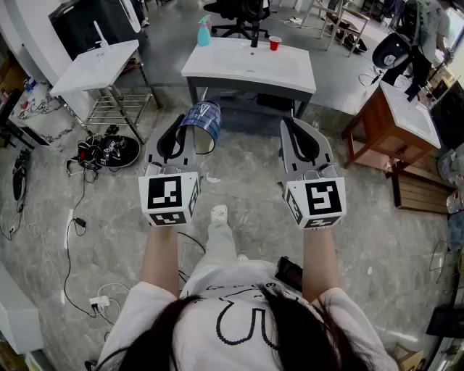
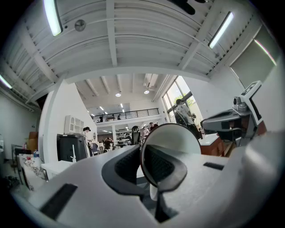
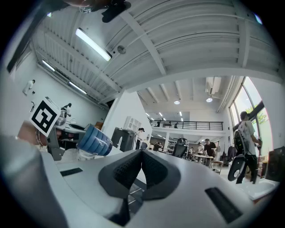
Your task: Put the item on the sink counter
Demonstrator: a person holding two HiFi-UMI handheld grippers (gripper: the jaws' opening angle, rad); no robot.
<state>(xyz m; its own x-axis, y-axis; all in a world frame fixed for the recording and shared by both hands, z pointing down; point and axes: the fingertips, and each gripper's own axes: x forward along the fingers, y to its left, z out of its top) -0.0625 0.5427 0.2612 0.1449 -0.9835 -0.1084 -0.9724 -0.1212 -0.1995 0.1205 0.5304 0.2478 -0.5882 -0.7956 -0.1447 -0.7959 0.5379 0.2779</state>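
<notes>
Straight ahead of both jaws, the sink counter [image 1: 217, 69] is shown in the head view. In the left gripper view, a blue cup [image 2: 178, 140] is pinched at its rim by the left gripper [image 2: 142, 160], mouth facing back. In the right gripper view, the right gripper [image 3: 141, 167] is closed on nothing.

Blue cup [image 1: 202, 122], near side of sink counter [image 1: 217, 72]: print on wall too small to read. Part of rim hid betw. pads of left gripper [image 1: 185, 129]. Left gripper view: only cup's inside shows. Base and outer wall hid, lower rim lost behind pad.

Forearms [image 1: 161, 253] run in behind marker cubes [image 1: 171, 197]; grip on handles not seen.

Office chair [image 1: 235, 10] behind counter: cut by top edge.

Person [image 1: 428, 32] far right of counter: upper part cut off.

Spray bottle [image 1: 204, 32] on counter: label unreadable.

Dark heap w/ cables [image 1: 101, 152], floor left of counter: items can't be told.
</notes>
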